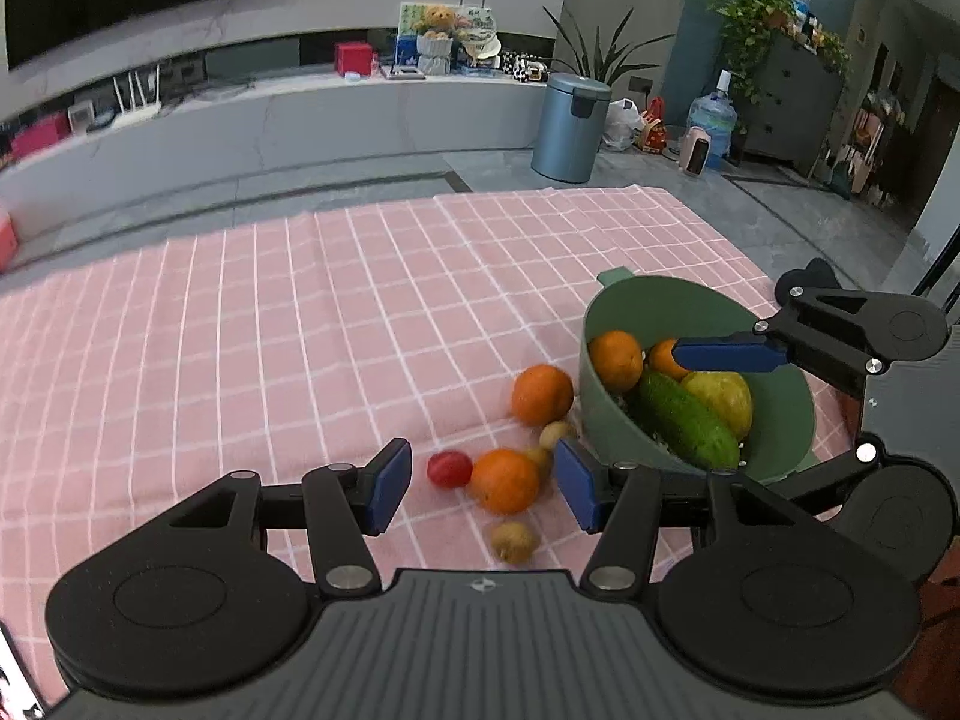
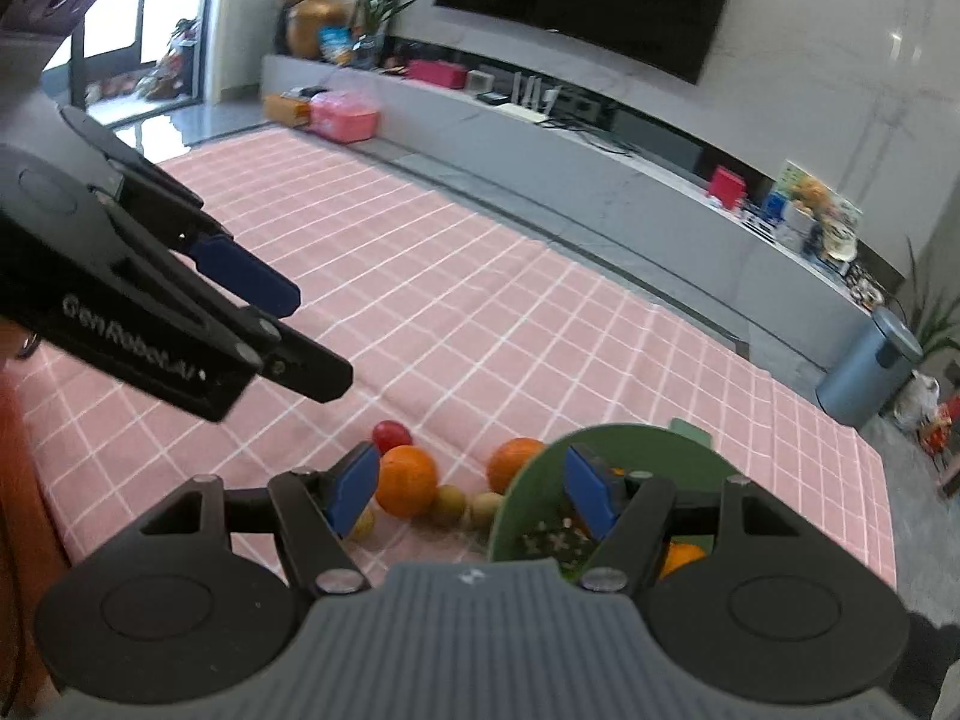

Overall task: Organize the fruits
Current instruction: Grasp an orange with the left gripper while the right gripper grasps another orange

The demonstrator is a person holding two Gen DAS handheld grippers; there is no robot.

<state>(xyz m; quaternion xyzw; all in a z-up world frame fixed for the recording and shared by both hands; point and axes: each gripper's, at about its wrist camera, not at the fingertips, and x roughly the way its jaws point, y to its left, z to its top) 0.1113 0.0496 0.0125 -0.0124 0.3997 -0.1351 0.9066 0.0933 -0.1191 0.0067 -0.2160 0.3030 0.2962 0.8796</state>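
A green bowl (image 1: pixel 774 444) on the pink checked cloth holds two oranges, a cucumber (image 1: pixel 687 420) and a yellow fruit (image 1: pixel 723 399). Beside it on the cloth lie two oranges (image 1: pixel 542 393) (image 1: pixel 505 480), a red tomato (image 1: pixel 449 468) and small brown fruits (image 1: pixel 512 542). My left gripper (image 1: pixel 483 483) is open and empty, just above the nearer orange. My right gripper (image 2: pixel 471 489) is open and empty over the bowl's left rim (image 2: pixel 510 498); it also shows in the left wrist view, one blue finger (image 1: pixel 729 355) above the bowl.
The pink checked cloth (image 1: pixel 270 330) covers the table. A blue bin (image 1: pixel 570 126), a water bottle and plants stand on the floor beyond. A long grey TV bench runs along the wall. The left gripper's body (image 2: pixel 138 312) shows at the left of the right wrist view.
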